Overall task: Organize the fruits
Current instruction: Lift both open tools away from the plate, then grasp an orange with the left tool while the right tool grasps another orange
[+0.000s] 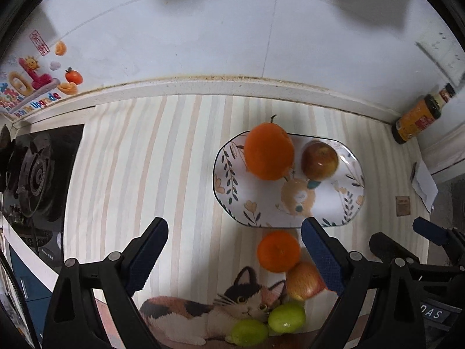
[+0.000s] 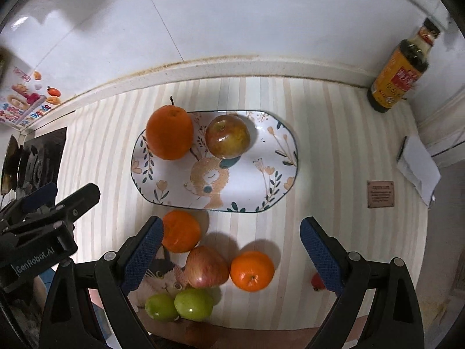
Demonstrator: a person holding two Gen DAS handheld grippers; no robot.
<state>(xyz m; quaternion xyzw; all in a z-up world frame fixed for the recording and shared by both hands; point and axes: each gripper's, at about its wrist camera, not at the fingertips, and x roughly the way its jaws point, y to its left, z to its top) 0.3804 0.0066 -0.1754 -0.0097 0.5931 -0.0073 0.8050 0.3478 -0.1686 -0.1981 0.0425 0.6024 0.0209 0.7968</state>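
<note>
"GenRobot.AI" runs along the left gripper (image 2: 43, 203) body; "Upgrade" shows on the wall sticker (image 1: 35, 87); the bottle (image 2: 398, 69) label is unreadable.

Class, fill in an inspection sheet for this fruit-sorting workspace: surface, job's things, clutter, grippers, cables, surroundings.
Surface: striped mat with a cat print, on a counter.
Job's things: plate holds a large orange and an apple. Off the plate: two oranges, a red apple, two green fruits, and a small red fruit partly hidden.
Clutter: sauce bottle, brown card, white paper.
Grippers: left gripper open, empty; right gripper open, empty.
Cables: nothing seen.
Surroundings: tiled wall, gas stove, stickers.
</note>
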